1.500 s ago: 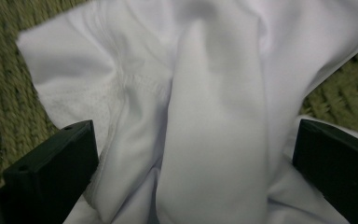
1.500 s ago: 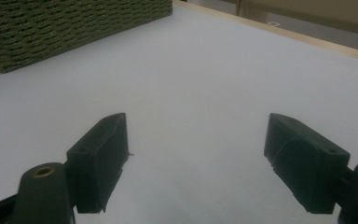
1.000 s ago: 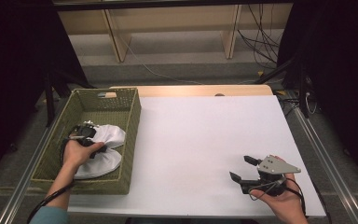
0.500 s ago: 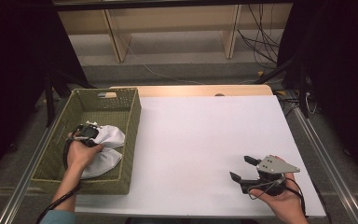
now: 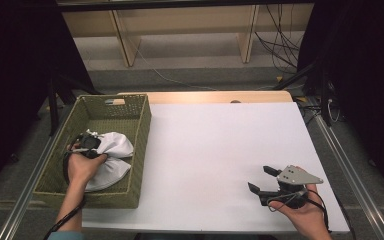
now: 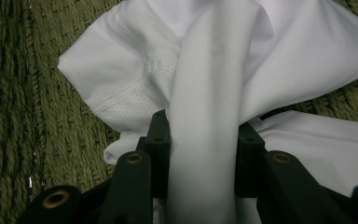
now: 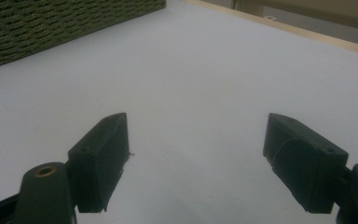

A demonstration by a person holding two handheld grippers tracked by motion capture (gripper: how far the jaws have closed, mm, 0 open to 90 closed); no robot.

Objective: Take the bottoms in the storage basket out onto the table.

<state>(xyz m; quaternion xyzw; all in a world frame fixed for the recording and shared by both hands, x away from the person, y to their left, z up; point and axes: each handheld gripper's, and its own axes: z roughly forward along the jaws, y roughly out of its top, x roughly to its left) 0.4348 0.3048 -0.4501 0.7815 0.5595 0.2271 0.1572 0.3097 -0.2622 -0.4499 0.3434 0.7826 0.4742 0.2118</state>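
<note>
Left gripper view is showing the left gripper (image 6: pixel 203 140) pinching a fold of white fabric garment (image 6: pixel 214 70) running straight ahead, inside the green woven basket (image 6: pixel 28 116).

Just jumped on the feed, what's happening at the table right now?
A person is working with a handheld gripper in each hand. The left gripper is down inside the green woven basket, and its jaws have just been closing on a fold of the white garment lying there; the fabric is now pinched between them. The garment has not been lifted out yet. The right gripper rests open over the white table, holding nothing.
</note>
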